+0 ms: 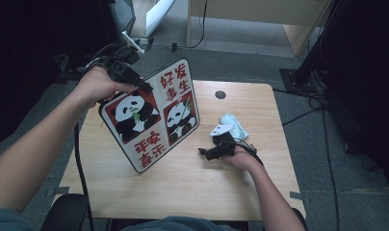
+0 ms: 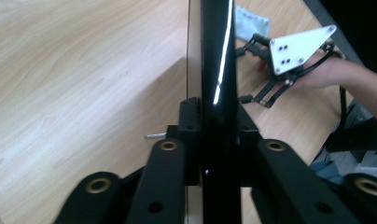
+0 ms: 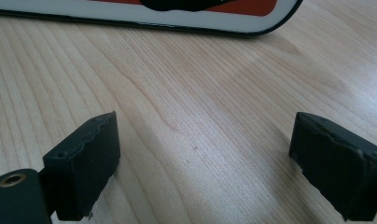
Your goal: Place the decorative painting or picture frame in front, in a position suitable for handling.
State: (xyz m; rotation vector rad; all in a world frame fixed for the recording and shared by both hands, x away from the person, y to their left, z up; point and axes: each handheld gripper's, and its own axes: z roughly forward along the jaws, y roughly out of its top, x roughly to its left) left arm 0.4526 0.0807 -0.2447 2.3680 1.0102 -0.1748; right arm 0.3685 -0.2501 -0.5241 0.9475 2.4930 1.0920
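The panda board (image 1: pixel 151 115) is up off the table (image 1: pixel 192 187) at a steep tilt: its lower corner comes down near the wood at the front, and from the high view I cannot tell whether that corner touches or hangs just clear. Its printed face, with two pandas and red characters, is turned toward you.

Your left gripper (image 1: pixel 127 72) has the board by its upper left edge. In the left gripper view the board's dark, glossy edge (image 2: pixel 217 70) runs straight up between the fingers (image 2: pixel 189 135), which are pressed against it on both sides, so the grip looks firm and square.

Your right gripper (image 1: pixel 216 149) rests low over the table to the right of the board, apart from it. Its fingers (image 3: pixel 84 163) stand wide apart with only bare wood between them; the board's rounded lower rim (image 3: pixel 177 21) crosses the top of that view, a little way ahead.

Behind your right hand lies a crumpled pale cloth (image 1: pixel 233 126), touching nothing you hold.

As for progress, I judge the lift is done and the board is held in one hand. What remains is whatever you mean to do with it, most likely bringing the open right fingers to the lower rim to steady it, or fetching the cloth.
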